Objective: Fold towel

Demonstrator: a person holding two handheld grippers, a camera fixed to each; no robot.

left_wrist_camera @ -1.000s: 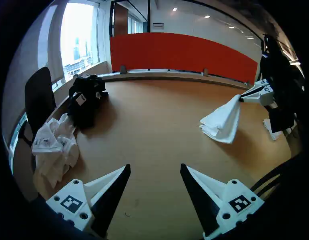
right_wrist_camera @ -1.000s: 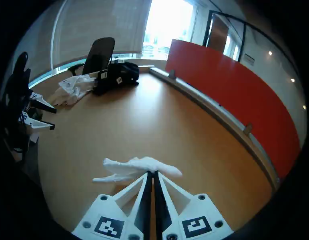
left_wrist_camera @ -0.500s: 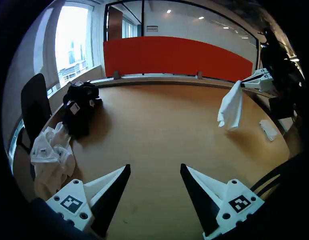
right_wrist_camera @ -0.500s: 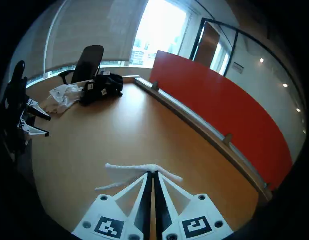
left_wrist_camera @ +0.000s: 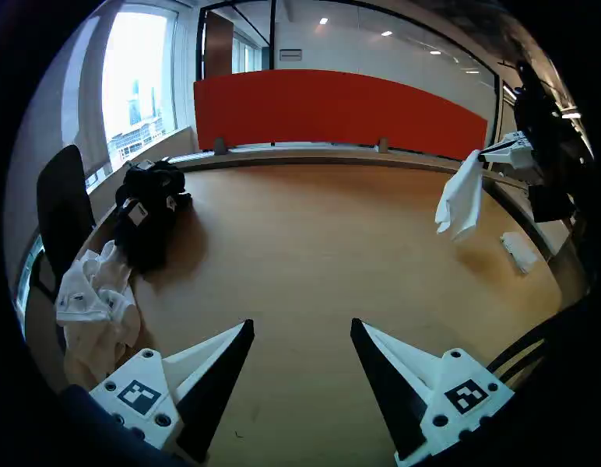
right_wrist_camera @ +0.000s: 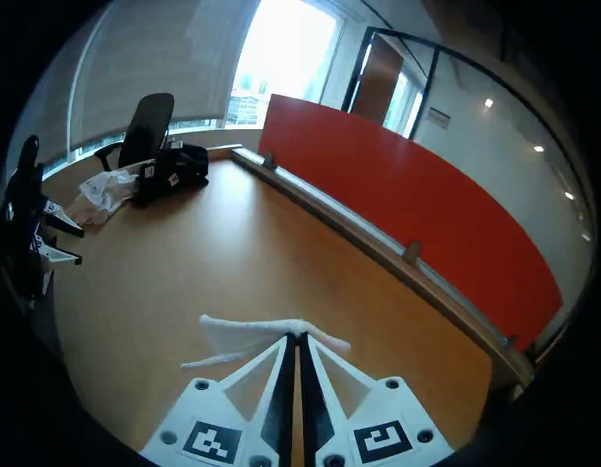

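Wooden table, red partition, bright windows, black chair.

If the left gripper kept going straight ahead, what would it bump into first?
Probably the bare wooden table: the open left gripper points across it with nothing standing in between. If it skimmed over the top, the red divider at the far edge comes next. Depth is unclear.

A black bag lies on the wooden table edged by a red partition.
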